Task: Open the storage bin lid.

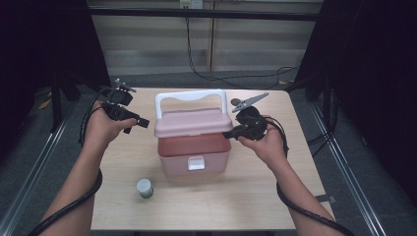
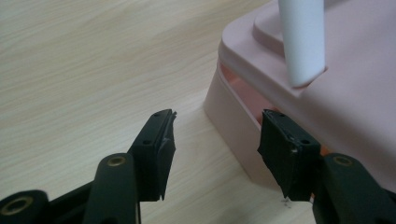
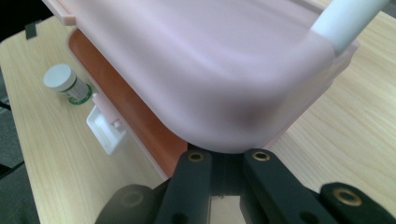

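I see a pink box (image 1: 194, 147) at the middle of the counter (image 1: 255, 196), its lid (image 1: 193, 122) lifted ajar over a reddish inner tray; what lies inside I cannot tell. A white handle (image 1: 191, 96) stands upright on the lid, and a white latch (image 1: 196, 163) sits on the front wall at 6 o'clock. A small white-capped jar (image 1: 144, 188) stands apart from the box, at 7 o'clock from it.

My right hand-held gripper (image 1: 230, 133) is at the box's 3 o'clock, jaws clamped on the lid's edge, which runs down between them in the right gripper view. My left hand-held gripper (image 1: 143, 122) is at the box's 9 o'clock, jaws apart with nothing between them; one pad (image 2: 287, 149) sits just beside the box's corner.

The counter is pale wood grain. Beyond it, at 12 o'clock, black cables (image 1: 216, 76) trail across a grey floor before a panelled wall, with dark curtains at both sides.
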`<action>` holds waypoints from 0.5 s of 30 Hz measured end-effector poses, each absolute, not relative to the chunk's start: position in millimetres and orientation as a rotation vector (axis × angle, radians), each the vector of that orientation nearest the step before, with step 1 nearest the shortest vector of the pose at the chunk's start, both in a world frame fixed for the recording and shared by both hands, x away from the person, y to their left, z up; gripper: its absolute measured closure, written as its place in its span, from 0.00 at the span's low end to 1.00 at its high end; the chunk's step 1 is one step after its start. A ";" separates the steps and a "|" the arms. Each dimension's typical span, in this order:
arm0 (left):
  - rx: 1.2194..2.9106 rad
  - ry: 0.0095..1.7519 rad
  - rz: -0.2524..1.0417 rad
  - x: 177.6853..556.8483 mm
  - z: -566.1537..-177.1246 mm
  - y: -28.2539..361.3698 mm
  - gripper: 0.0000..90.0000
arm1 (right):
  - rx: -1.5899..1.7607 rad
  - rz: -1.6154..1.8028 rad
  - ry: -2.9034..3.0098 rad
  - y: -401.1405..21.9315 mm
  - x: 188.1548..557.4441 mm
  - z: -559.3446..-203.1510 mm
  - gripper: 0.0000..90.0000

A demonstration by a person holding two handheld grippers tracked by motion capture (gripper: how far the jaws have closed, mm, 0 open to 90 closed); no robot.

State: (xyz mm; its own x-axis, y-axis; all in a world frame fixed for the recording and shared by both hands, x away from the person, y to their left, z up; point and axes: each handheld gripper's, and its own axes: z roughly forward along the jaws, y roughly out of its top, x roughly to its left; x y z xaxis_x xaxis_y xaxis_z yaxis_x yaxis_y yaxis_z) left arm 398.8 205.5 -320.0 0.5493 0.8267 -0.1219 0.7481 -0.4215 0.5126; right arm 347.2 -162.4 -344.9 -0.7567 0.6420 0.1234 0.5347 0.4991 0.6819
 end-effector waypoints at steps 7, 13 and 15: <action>2.271 1.233 0.168 394.2 -322.0 201.1 0.50 | 1.025 1.101 2.586 -162.2 349.4 -340.0 1.00; 2.288 1.215 0.153 392.4 -325.0 198.0 0.50 | 1.034 1.113 2.575 -162.7 350.9 -337.5 1.00; 2.297 1.207 0.146 392.3 -325.7 196.0 0.49 | 1.036 1.114 2.571 -163.1 351.8 -336.4 1.00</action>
State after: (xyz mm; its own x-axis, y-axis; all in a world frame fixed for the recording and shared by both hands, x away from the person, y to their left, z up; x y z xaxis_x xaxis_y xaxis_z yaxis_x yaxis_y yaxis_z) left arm 392.3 196.0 -325.7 0.5938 0.7909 -0.1477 0.7328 -0.4557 0.5053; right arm 351.8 -163.1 -336.4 -0.7492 0.6504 0.1251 0.5360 0.4844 0.6914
